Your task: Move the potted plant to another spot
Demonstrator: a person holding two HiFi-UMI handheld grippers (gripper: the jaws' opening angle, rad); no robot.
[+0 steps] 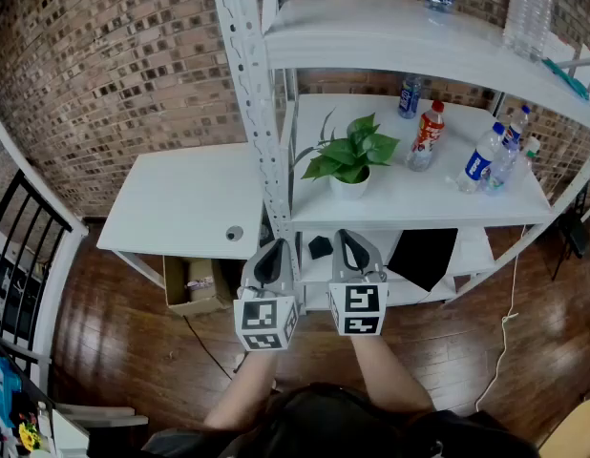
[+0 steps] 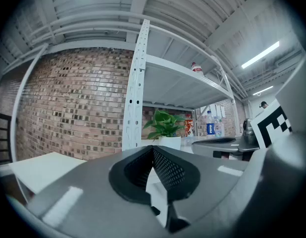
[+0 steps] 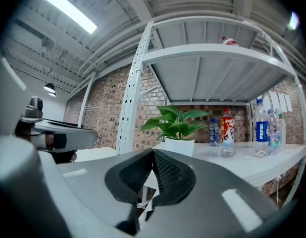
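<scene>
— White metal filling the way ahead: facing a tall rack (image 1: 260, 113), rising just in front of the left gripper (image 1: 271, 248) and the right gripper (image 1: 353, 246), and backing onto a brick wall (image 1: 133, 55).
— Also seeing a table (image 1: 180, 208), lying ahead and off to the left gripper's outer side?
— Yes. Keeping to the grippers now: holding the left gripper level, clenched tight, gripping nothing.
— Holding the right gripper just beside it, likewise level, pinched together and empty.
— Finding the potted plant (image 1: 349, 160) standing upright on the middle shelf (image 1: 419, 203), straight ahead of the right gripper, well apart from both.
— Spotting bottles (image 1: 427, 136) past the plant, toward the right gripper's outer side.
</scene>
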